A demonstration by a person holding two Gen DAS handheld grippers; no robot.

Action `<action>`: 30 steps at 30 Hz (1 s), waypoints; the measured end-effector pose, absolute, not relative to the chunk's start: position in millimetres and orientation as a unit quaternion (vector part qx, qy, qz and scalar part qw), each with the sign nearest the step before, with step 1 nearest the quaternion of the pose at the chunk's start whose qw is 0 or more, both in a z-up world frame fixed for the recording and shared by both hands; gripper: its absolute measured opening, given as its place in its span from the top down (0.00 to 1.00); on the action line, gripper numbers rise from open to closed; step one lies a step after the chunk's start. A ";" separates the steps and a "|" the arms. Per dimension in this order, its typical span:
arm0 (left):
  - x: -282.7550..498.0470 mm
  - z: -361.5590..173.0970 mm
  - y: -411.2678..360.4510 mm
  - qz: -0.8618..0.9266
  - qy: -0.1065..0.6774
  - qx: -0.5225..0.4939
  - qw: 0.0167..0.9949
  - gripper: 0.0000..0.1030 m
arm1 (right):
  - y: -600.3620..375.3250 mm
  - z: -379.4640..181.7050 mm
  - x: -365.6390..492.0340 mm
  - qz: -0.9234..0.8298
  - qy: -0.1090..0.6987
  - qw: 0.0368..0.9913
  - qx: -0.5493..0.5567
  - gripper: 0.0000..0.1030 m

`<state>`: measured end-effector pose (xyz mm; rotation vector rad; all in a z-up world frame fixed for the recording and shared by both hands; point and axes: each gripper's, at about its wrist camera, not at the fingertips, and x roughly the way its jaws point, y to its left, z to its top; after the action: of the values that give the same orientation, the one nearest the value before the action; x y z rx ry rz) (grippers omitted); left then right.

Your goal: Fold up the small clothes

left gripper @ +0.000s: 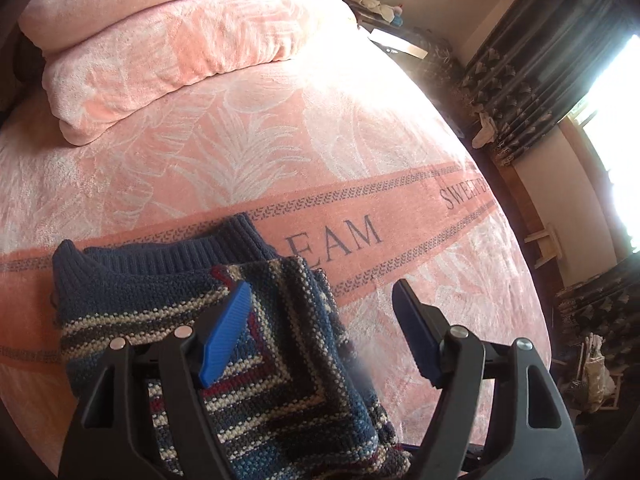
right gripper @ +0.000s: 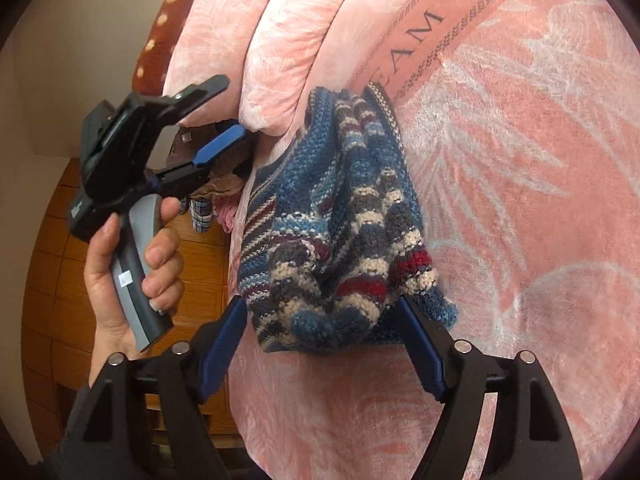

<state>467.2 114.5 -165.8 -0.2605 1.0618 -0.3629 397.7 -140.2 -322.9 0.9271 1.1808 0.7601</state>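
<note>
A striped knit sweater (left gripper: 140, 300) in blue, cream and dark red, with a navy ribbed collar, lies folded on the pink bed blanket (left gripper: 248, 148). My left gripper (left gripper: 320, 292) hovers open over its right edge, with nothing between the fingers. In the right wrist view the sweater (right gripper: 320, 200) lies near the bed's edge, its bunched end between the wide-apart fingers of my open right gripper (right gripper: 322, 304). A hand (right gripper: 120, 280) holds the left gripper (right gripper: 228, 108) open, off the bed's edge beside the sweater.
A folded pink quilt (left gripper: 160, 60) is stacked at the head of the bed. Dark curtains (left gripper: 540, 60), a bright window (left gripper: 612, 120) and a small wooden stool (left gripper: 548, 244) stand beyond the bed. Wooden floor (right gripper: 52, 260) and loose clothes (right gripper: 208, 208) lie beside it.
</note>
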 end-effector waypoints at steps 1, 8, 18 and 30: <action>461.5 -161.5 121.2 -0.183 0.498 -0.131 0.838 0.26 | -137.6 -322.8 403.3 0.351 0.527 0.653 0.416 0.23; 411.3 -178.1 185.0 -0.232 0.507 -0.221 0.800 0.21 | -119.0 -319.5 437.2 0.342 0.569 0.657 0.356 0.73; 372.5 -241.6 218.0 -0.260 0.522 -0.272 0.766 0.21 | -146.5 -323.1 442.4 0.321 0.566 0.672 0.354 0.60; 378.5 -262.6 212.0 -0.268 0.525 -0.288 0.754 0.19 | -108.9 -296.6 484.1 0.323 0.575 0.698 0.279 0.48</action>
<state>378.5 212.0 -262.6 -0.6291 1.1462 -0.5847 484.1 -108.9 -296.6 0.6225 1.2814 0.7193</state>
